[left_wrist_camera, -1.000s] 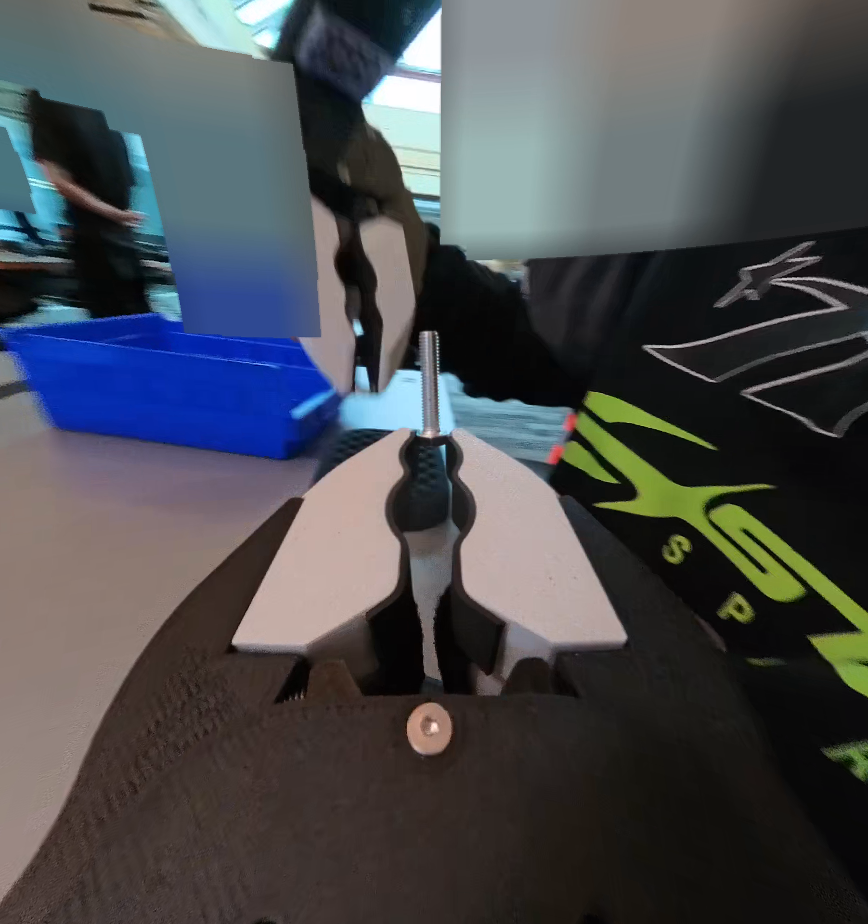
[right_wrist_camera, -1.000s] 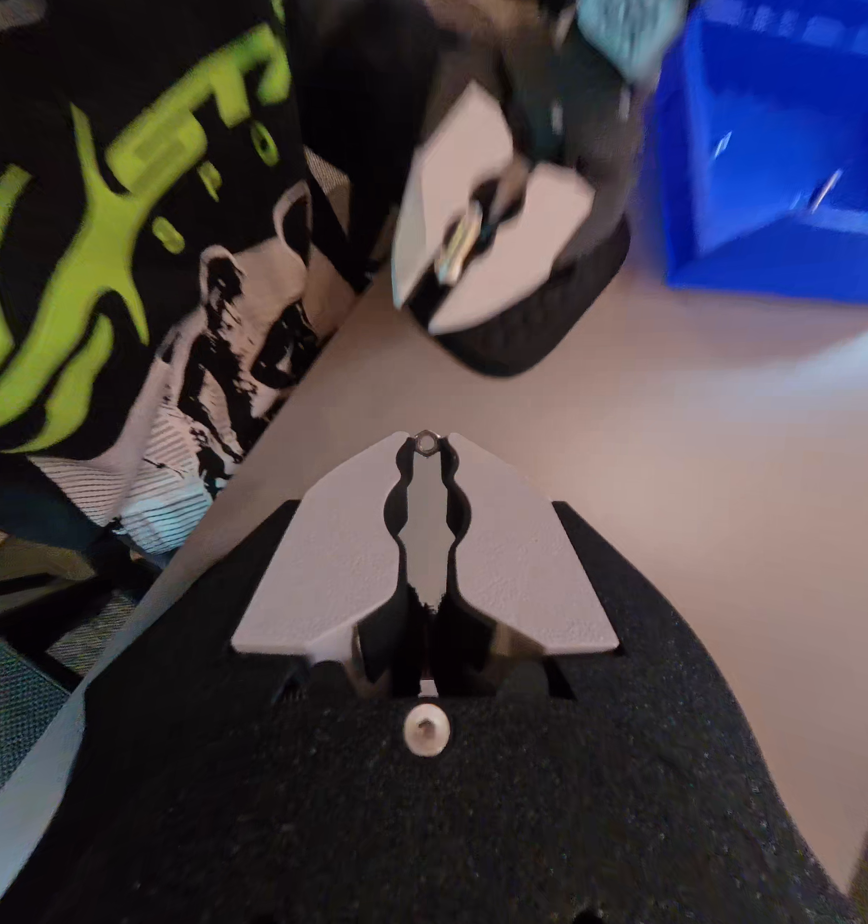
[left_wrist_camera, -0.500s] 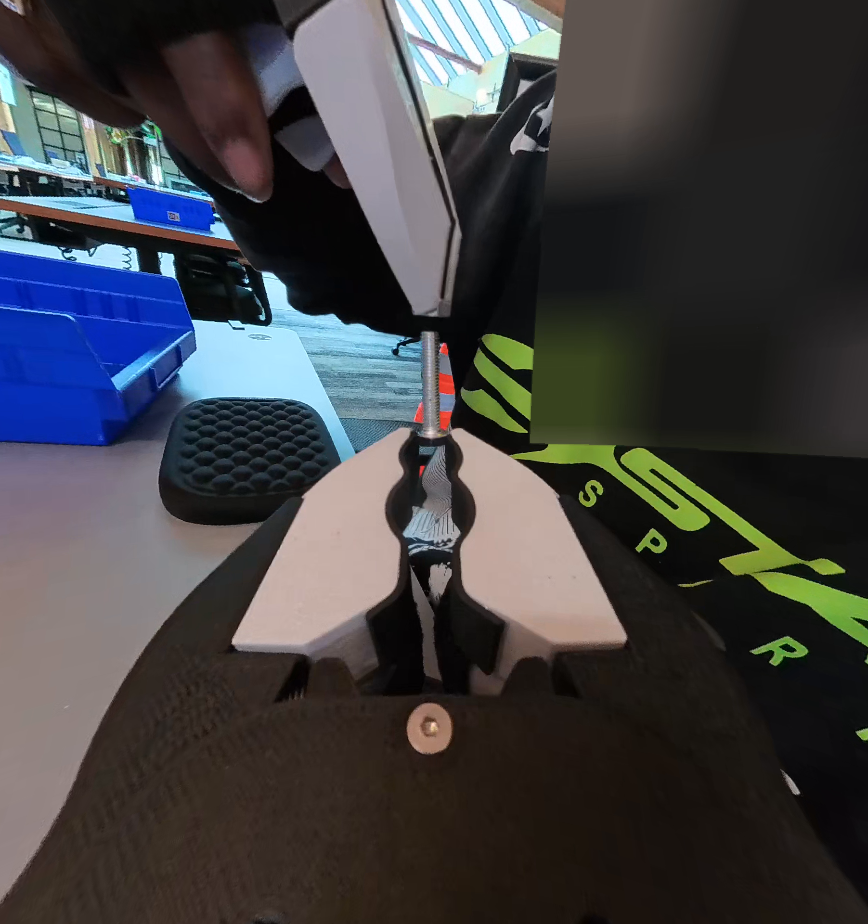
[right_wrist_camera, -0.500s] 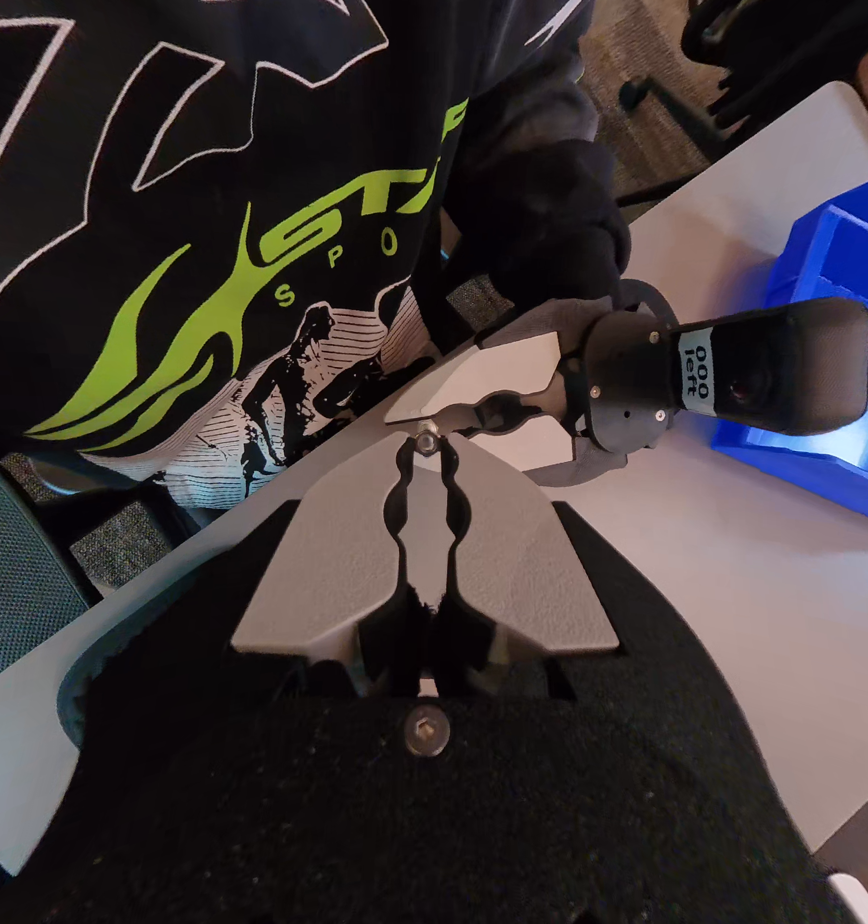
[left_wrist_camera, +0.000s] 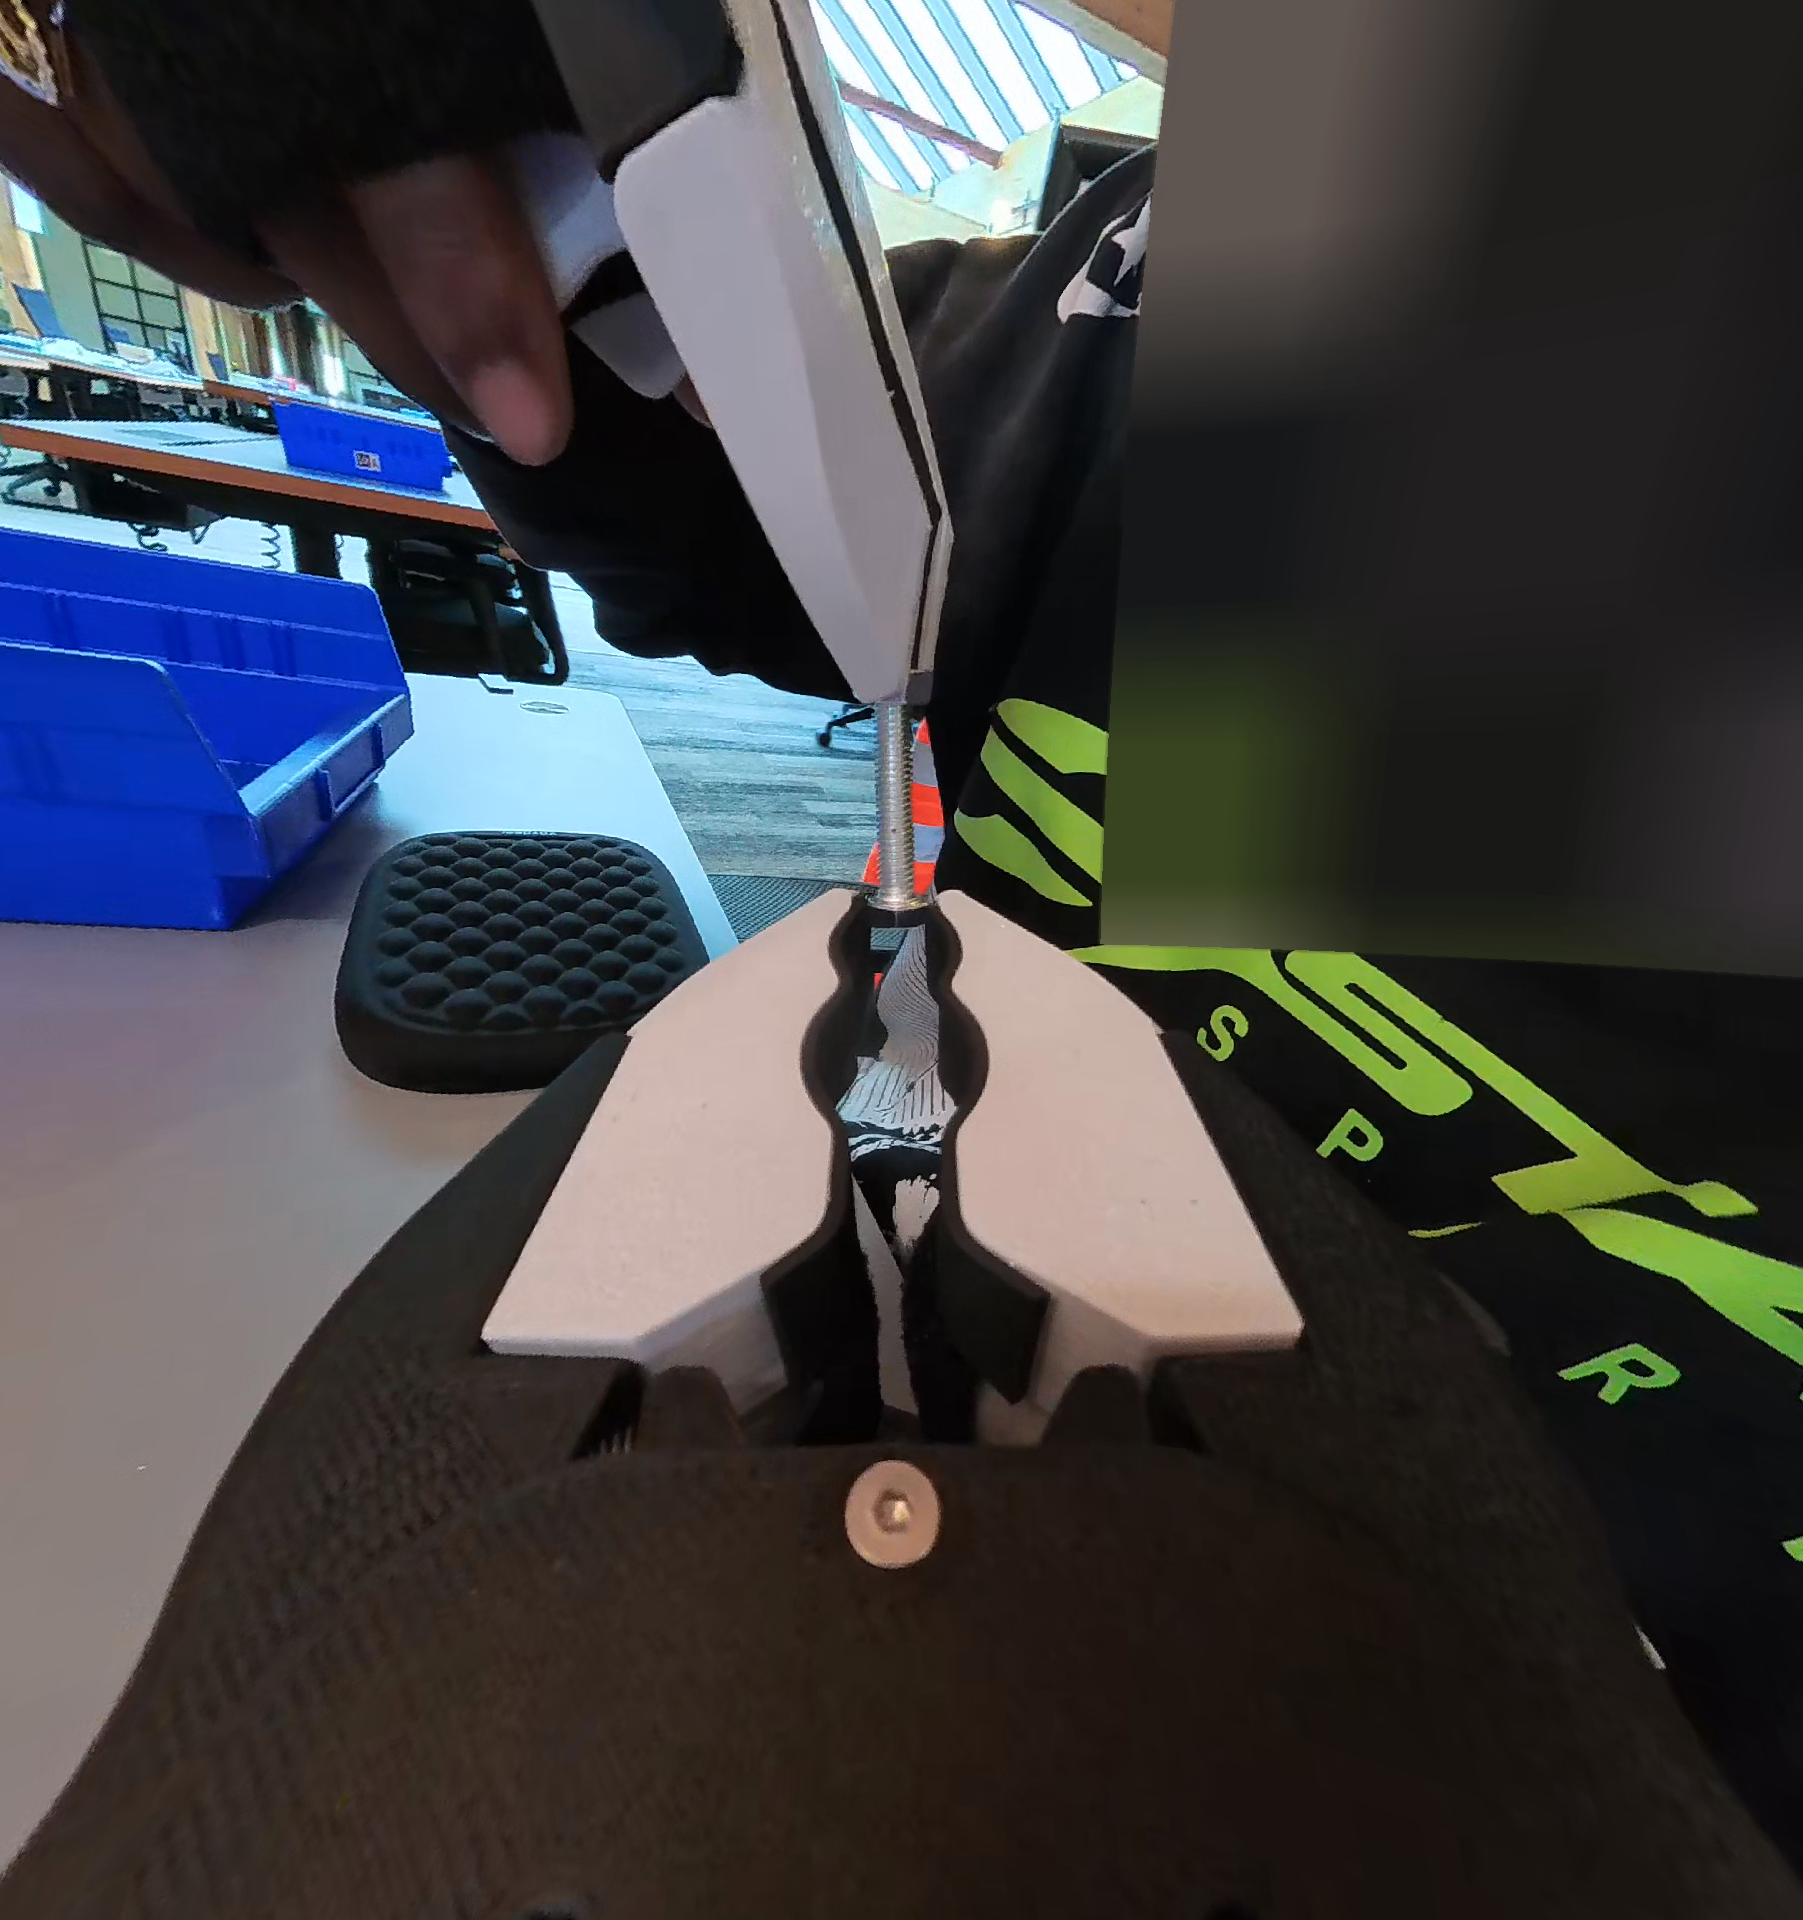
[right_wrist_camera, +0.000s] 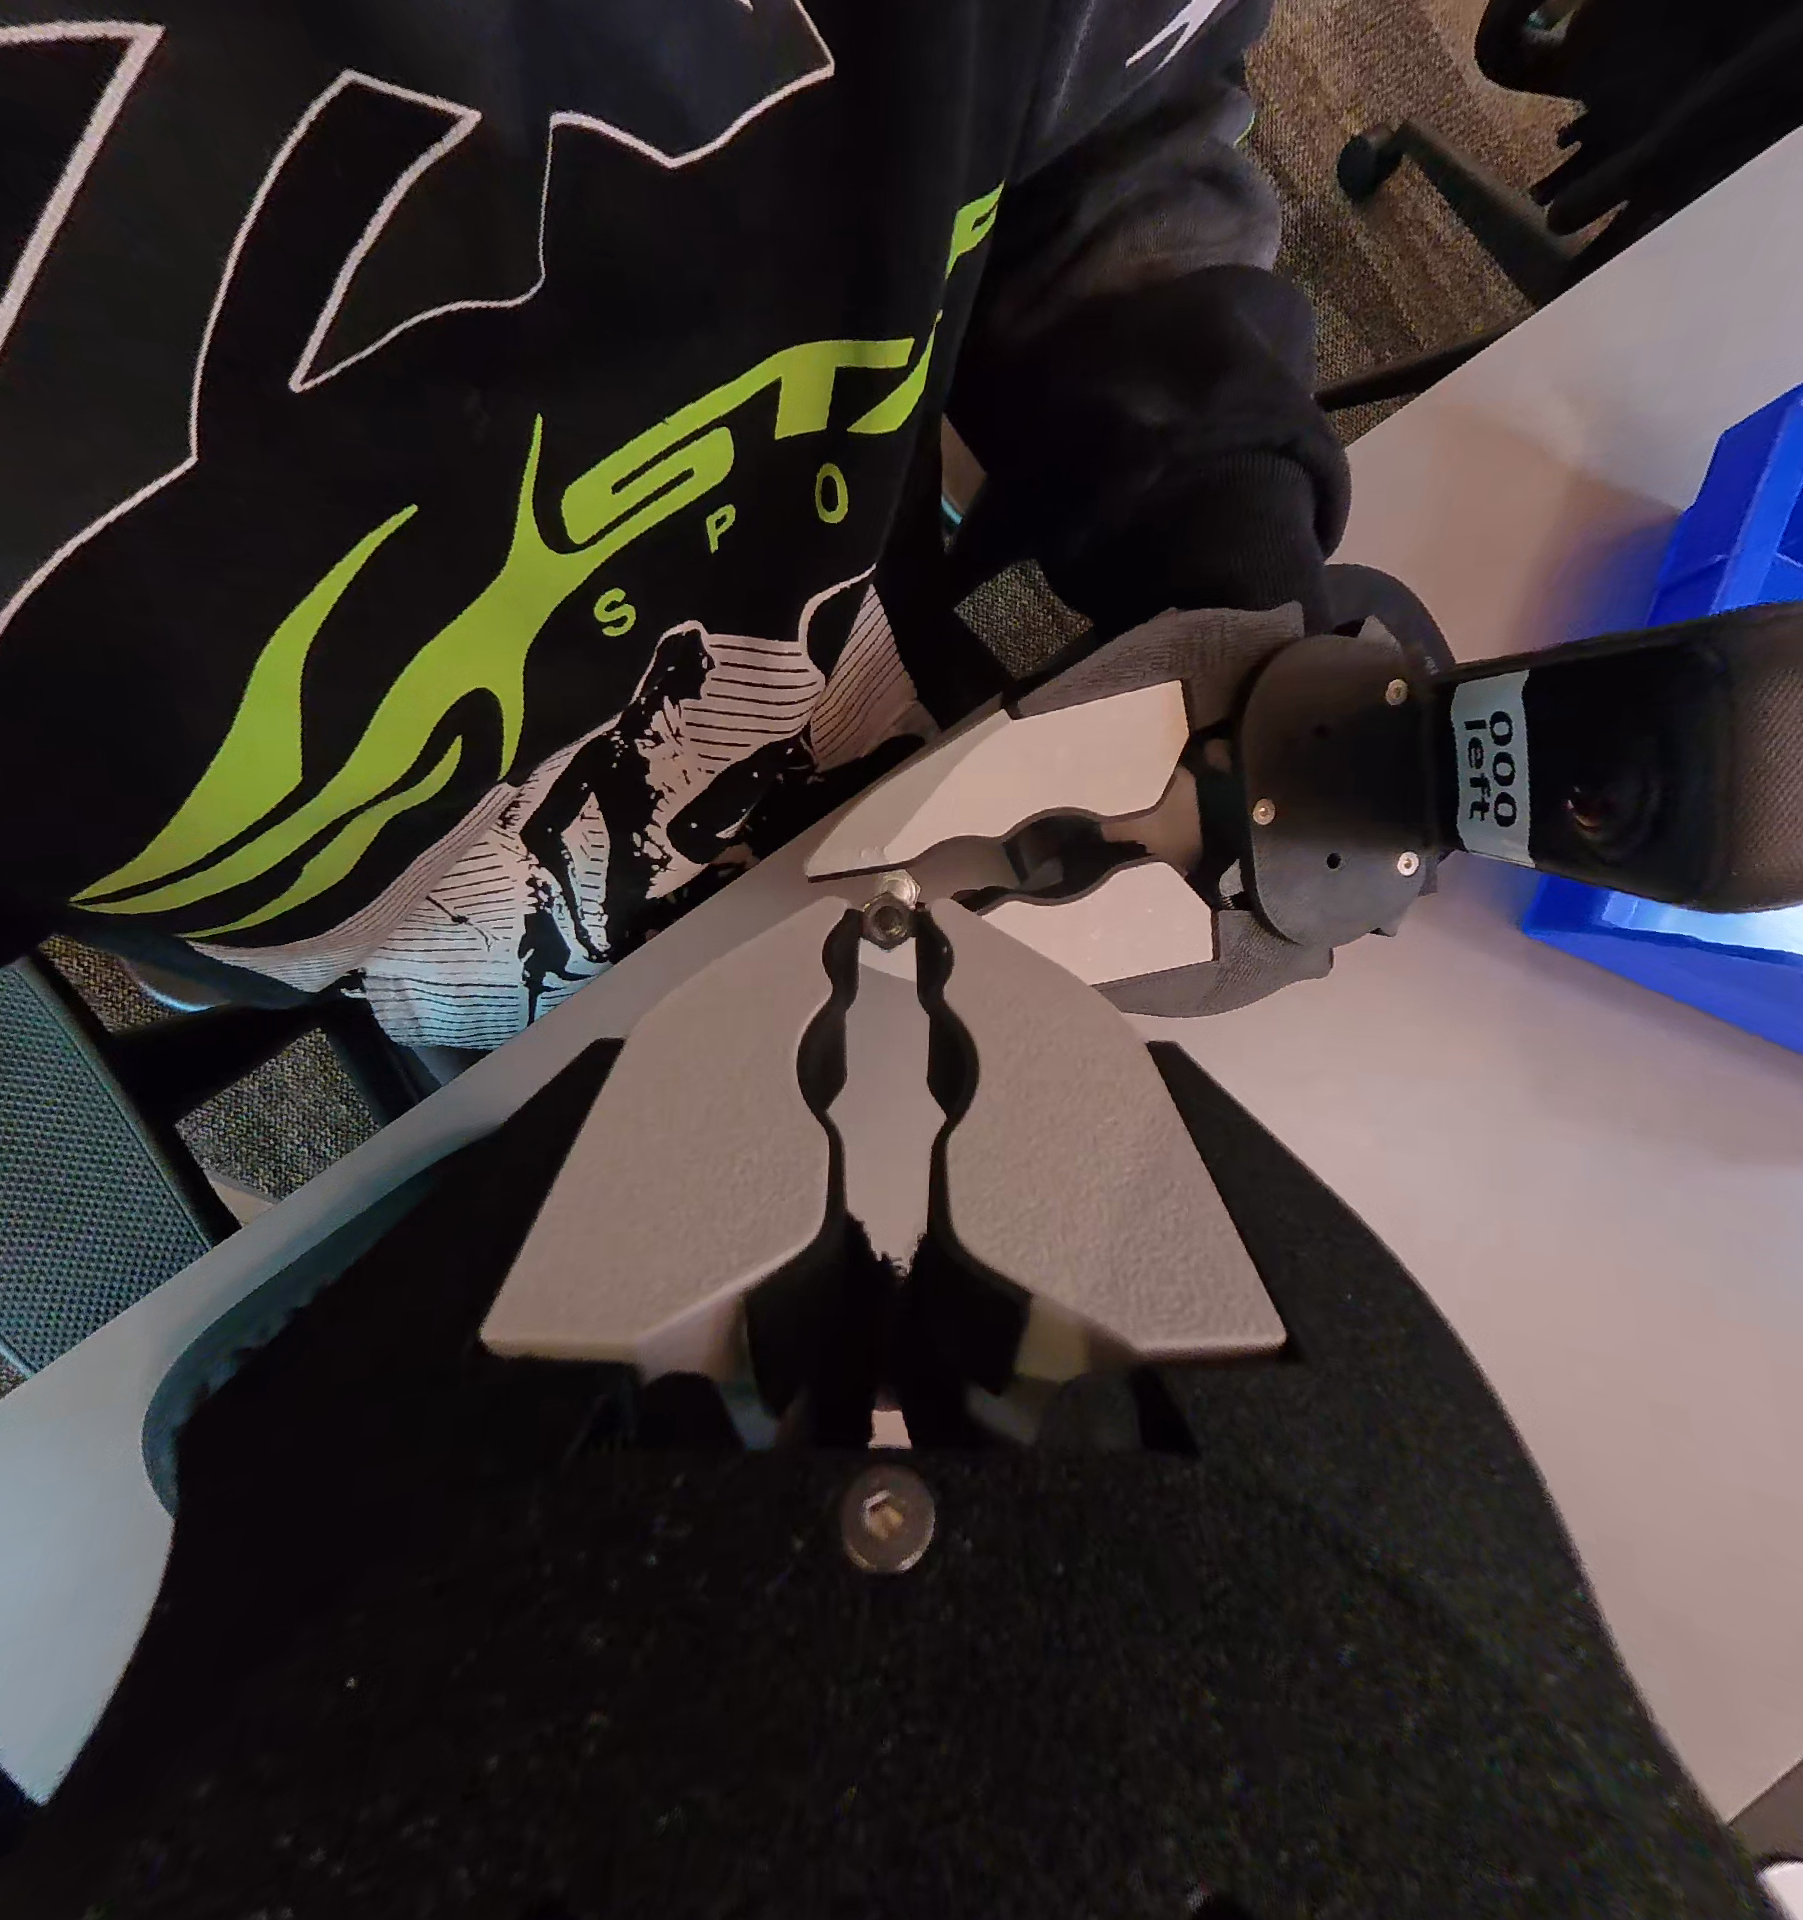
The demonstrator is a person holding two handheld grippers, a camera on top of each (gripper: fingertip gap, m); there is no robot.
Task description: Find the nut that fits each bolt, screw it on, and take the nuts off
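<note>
**Q:** Reading from left to right across the left wrist view, what lies where?

**A:** At far left a blue bin (left_wrist_camera: 149, 748) stands on the pale surface (left_wrist_camera: 97, 1195). Beside it lies a black dimpled pad (left_wrist_camera: 518, 951). At centre the left tongs (left_wrist_camera: 902, 912) are clenched on the head end of a silver bolt (left_wrist_camera: 895, 805), whose threaded shank stands upright from their tips. From above, the right tongs (left_wrist_camera: 902, 681) meet the top of the shank. At right is a person's black shirt (left_wrist_camera: 1396, 1143) with green print.

**Q:** And in the right wrist view?

**A:** The shirt fills the left and top. At centre the right tongs grasp a small silver nut (right_wrist_camera: 884, 920), both pads pressing its flats, its bore facing the camera. Just above it the bolt's end (right_wrist_camera: 895, 886) shows, the nut sitting directly over it; whether the threads have engaged cannot be told. To the right the left tongs reach in, held by a gloved hand (right_wrist_camera: 1167, 488), above the surface, with the blue bin at the far right edge.
</note>
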